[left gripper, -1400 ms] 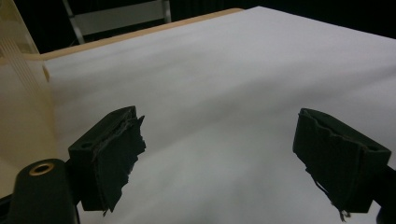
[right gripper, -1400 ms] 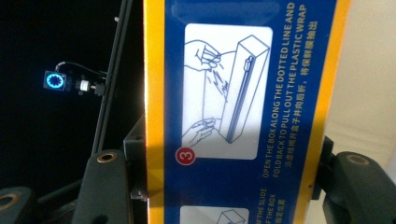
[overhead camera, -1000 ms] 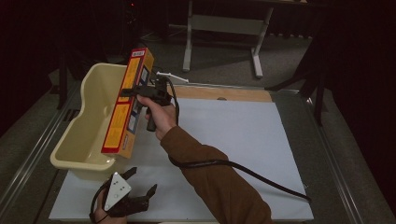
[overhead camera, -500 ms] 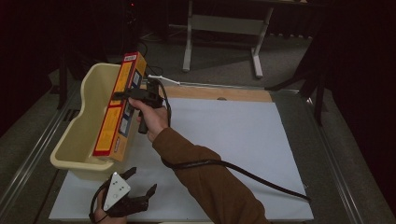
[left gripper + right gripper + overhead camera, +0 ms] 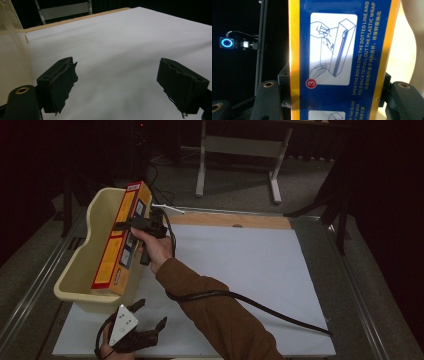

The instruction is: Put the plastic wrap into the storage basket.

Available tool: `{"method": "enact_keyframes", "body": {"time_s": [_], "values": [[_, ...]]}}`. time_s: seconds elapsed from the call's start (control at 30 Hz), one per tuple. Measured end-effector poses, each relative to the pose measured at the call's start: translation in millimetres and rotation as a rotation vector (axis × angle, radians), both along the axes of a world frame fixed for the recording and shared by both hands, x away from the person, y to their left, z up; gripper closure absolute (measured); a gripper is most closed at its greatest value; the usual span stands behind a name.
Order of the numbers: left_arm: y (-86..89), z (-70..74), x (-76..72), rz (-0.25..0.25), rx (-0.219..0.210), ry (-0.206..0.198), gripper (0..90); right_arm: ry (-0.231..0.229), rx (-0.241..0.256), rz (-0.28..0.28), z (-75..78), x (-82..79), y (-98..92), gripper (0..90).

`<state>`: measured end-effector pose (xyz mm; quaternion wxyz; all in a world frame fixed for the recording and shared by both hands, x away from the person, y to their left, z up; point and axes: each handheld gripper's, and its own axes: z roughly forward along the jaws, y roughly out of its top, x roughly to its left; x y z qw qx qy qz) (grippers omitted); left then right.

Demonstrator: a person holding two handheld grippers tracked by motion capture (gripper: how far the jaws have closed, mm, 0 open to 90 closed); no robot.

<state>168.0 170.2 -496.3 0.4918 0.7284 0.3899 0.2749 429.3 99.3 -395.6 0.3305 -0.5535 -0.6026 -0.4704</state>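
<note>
White table sheet (image 5: 240, 270): right gripper (image 5: 131, 225) clamps the plastic-wrap box (image 5: 120, 242) mid-length, long axis running near-to-far over the cream bin (image 5: 82, 265). Left gripper (image 5: 150, 312) jaws wide apart, empty.

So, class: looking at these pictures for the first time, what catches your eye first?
The long yellow and blue plastic wrap box stands out, clamped in the right tongs over the cream tub at the table's left edge. Nearer the person, the left tongs rest open on the white sheet.
</note>
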Motion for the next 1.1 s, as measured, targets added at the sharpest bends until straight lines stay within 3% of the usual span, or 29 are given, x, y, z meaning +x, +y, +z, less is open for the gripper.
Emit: {"method": "enact_keyframes", "body": {"time_s": [0.43, 0.73, 1.1], "values": [[1.4, 0.4, -0.4, 0.005, -0.010, -0.004, 15.2, -0.011, -0.039, -0.006, 1.8, -1.1, 12.2, 38.5], [1.8, 0.5, -0.3, 0.009, -0.017, -0.004, 15.3, 0.027, -0.068, -0.003, -3.7, 3.1, 15.3, 37.5], [3.3, 0.5, -2.0, 0.013, -0.018, -0.003, 15.2, 0.011, -0.116, 0.005, -1.7, 2.8, 17.1, 34.8]]}}
